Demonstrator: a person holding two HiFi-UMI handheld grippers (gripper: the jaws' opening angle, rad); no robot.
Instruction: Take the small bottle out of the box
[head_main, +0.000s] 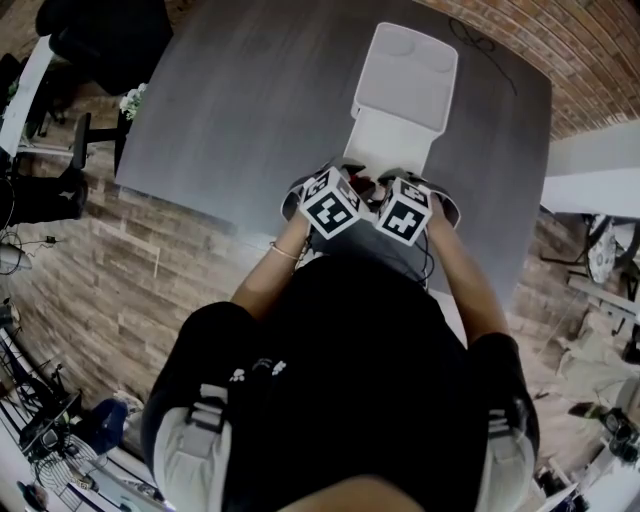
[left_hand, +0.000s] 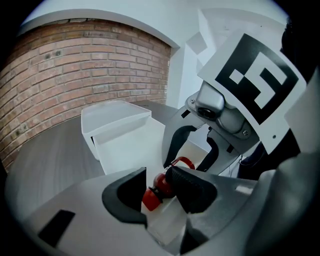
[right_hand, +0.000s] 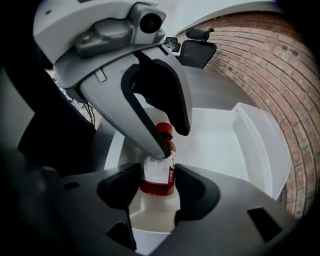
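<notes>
Shoulders in a black top (head_main: 370, 340) lie short of the box (head_main: 392, 148). Both forearms reach toward the box's near end, where two marker cubes, left (head_main: 330, 205) and right (head_main: 404, 216), sit side by side just over its near rim. The small bottle (right_hand: 159, 171) is inside the box at that near end. It is red, with a white label and a red cap (left_hand: 150, 198), and it has not been lifted out. The right tongs (right_hand: 159, 187) point steeply down into the box. Their jaws stand wide, one pad on each side of the labelled body and just beside it. The left tongs (left_hand: 155, 187) come in from the opposite side of the box. Their jaws are apart around the cap and neck, with one pad against the bottle's shoulder and the other clear of the cap. At the box's far side the white lid (head_main: 408, 72) stands thrown back. The grey tabletop (head_main: 250, 120) carries the box and spreads round it. Well beyond the box are a brick wall (left_hand: 75, 70) and a dark office chair (right_hand: 198, 47). A wooden floor (head_main: 90, 250) shows past the tabletop's edge.
</notes>
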